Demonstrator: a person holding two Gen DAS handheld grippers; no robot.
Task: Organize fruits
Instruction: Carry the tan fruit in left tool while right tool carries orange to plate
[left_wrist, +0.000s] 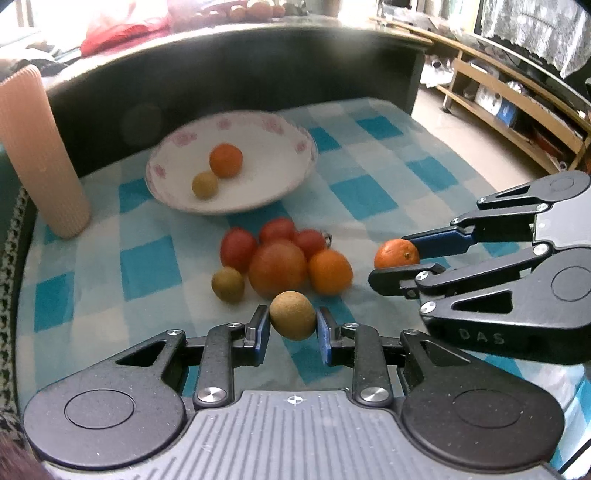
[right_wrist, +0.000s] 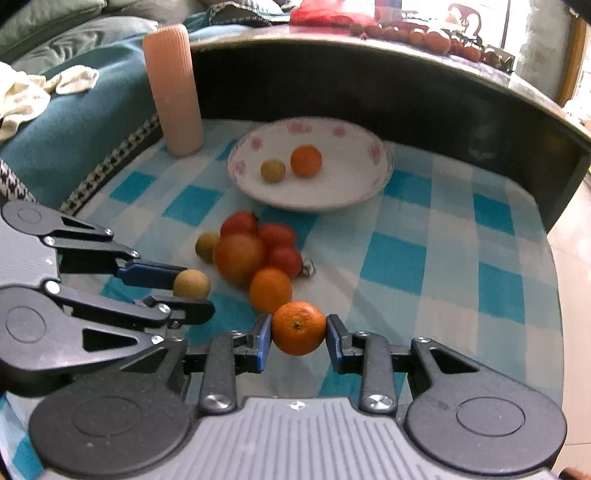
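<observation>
My left gripper (left_wrist: 293, 328) is shut on a small tan longan (left_wrist: 292, 314), also seen as the longan (right_wrist: 191, 283) in the left gripper (right_wrist: 194, 295) in the right wrist view. My right gripper (right_wrist: 299, 334) is shut on a small orange (right_wrist: 298, 327); from the left wrist view that orange (left_wrist: 396, 253) sits in the right gripper (left_wrist: 400, 258). A white flowered bowl (left_wrist: 258, 192) (right_wrist: 347, 192) holds one orange (left_wrist: 225, 160) and one longan (left_wrist: 205, 185). A pile of tomatoes (left_wrist: 277, 267), an orange (left_wrist: 330, 271) and a longan (left_wrist: 227, 284) lies on the checked cloth before the bowl.
A ribbed pink cylinder (left_wrist: 40, 155) (right_wrist: 174, 92) stands left of the bowl. A dark curved table wall (left_wrist: 258, 74) rises behind the bowl. The blue-and-white checked cloth (right_wrist: 461, 258) ends at the table's right edge, with floor and wooden shelves (left_wrist: 517, 107) beyond.
</observation>
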